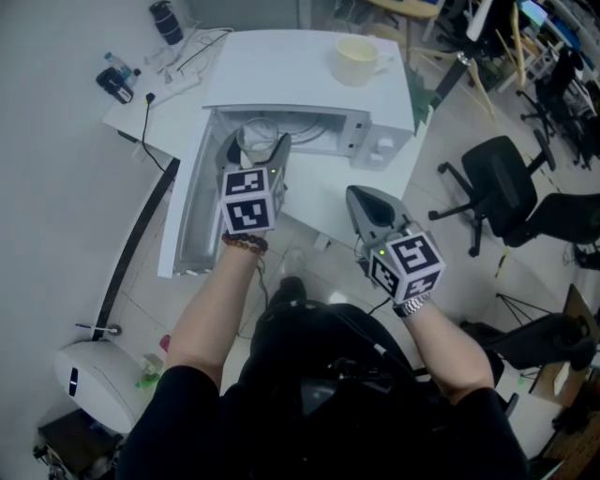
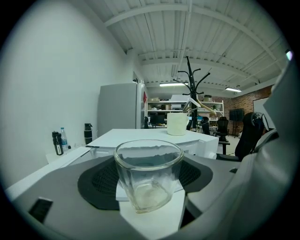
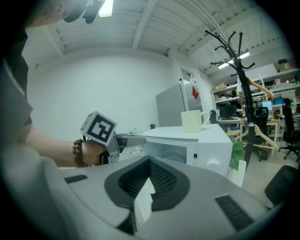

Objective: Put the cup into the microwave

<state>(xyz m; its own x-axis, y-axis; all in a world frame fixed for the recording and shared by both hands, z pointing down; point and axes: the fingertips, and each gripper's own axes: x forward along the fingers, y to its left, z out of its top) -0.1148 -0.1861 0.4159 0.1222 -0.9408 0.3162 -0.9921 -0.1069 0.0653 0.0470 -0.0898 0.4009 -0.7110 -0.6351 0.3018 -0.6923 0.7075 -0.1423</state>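
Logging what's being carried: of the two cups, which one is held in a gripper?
The clear glass cup, held between the left gripper's jaws at the open microwave. The cream mug stands free on top of the microwave.

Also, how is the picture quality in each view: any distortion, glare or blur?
Head view: dim, bluish, even light, the glass cup hard to make out against the microwave. Left gripper view: strong fisheye with black corners, the glass cup in sharp focus. Right gripper view: same fisheye, the coat rack bends, a ceiling lamp glares at top left.
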